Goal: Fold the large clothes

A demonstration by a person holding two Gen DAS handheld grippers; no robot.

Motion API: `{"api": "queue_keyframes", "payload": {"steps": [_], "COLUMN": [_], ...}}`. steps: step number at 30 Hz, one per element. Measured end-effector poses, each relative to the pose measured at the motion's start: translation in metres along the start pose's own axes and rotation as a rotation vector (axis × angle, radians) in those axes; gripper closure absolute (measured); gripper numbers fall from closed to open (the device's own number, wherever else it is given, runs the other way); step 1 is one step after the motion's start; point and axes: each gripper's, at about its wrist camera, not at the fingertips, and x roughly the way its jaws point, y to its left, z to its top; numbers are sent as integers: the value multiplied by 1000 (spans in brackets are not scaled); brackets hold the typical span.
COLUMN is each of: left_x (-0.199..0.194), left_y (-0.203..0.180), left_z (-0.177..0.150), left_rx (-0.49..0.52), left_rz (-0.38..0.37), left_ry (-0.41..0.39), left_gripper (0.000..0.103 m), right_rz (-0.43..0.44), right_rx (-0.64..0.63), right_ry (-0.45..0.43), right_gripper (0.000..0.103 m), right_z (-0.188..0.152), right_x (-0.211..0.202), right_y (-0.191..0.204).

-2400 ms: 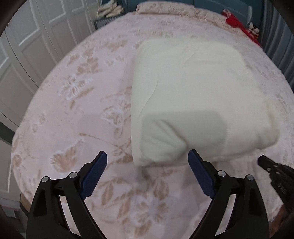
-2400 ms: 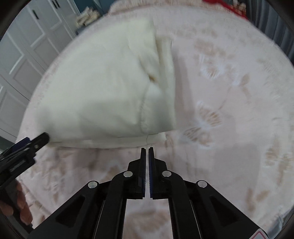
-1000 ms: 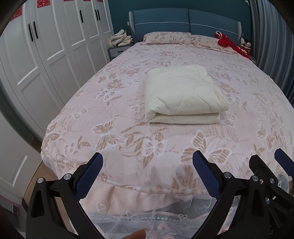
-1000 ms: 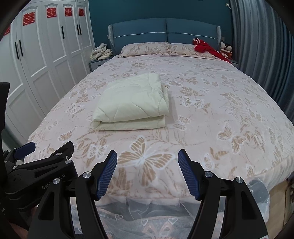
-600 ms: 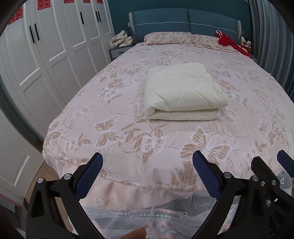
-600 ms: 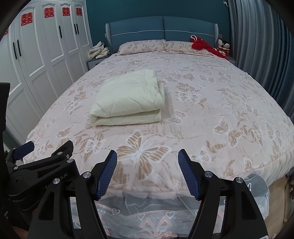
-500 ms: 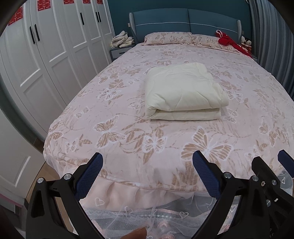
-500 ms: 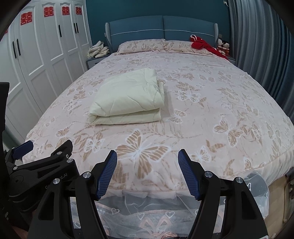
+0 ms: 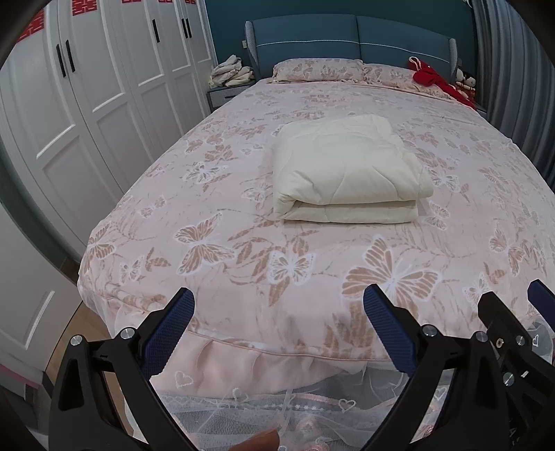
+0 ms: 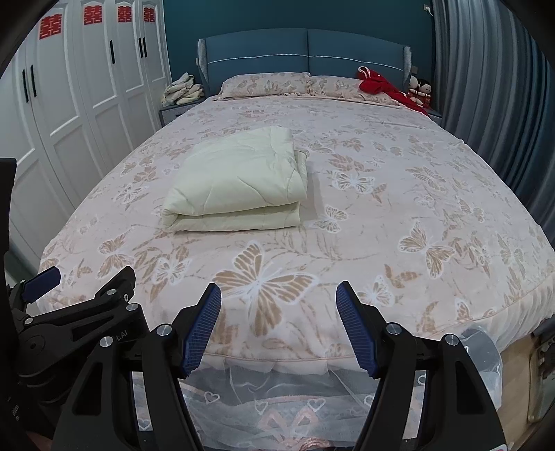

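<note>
- The cream quilt (image 9: 347,173) lies folded into a thick, squared bundle on the bed (image 9: 242,249), left of the bed's middle line as the right wrist view (image 10: 239,184) has it, well beyond the foot edge.
- Its folded layers stack evenly, with the rounded fold facing the foot of the bed; by the look of it the folding is finished or nearly so.
- If anything is left to do, it is tidying: press the top flat and square up the loose right edge, where the layers sit slightly stepped, without dragging the bundle across the coverlet.
- The left tongs (image 9: 277,326) stand wide apart with nothing between them, held off the foot of the bed, well short of the quilt.
- The right tongs (image 10: 279,319) are likewise spread and empty, just beside the left ones.
- Any fresh reach should come in low and level, so that the thick stack is not tipped over.
- Writing: red double-happiness characters (image 10: 50,26) are stuck on the white wardrobe doors (image 10: 86,86); the left tongs' body shows small letters ending "t.AI" in the right wrist view.
</note>
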Motion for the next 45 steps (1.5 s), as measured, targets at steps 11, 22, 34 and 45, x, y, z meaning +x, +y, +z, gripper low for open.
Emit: {"api": "queue_keyframes", "payload": {"steps": [11, 22, 34, 45], "left_x": [2, -1, 0, 2], "left_y": [2, 6, 12, 18], "left_z": [-4, -1, 3, 6], "left_rx": [-22, -41, -40, -51], "left_rz": [2, 13, 26, 34], "left_ry": [-2, -16, -24, -30], "left_gripper": [7, 7, 7, 7], "right_rz": [-1, 50, 71, 74], "right_rx": [-3, 36, 21, 11], "right_ry": [-1, 10, 25, 22], "right_gripper": [36, 19, 17, 17], "right_z": [-1, 1, 6, 9], "right_x": [-1, 7, 15, 17], "right_y": [4, -13, -12, -5]}}
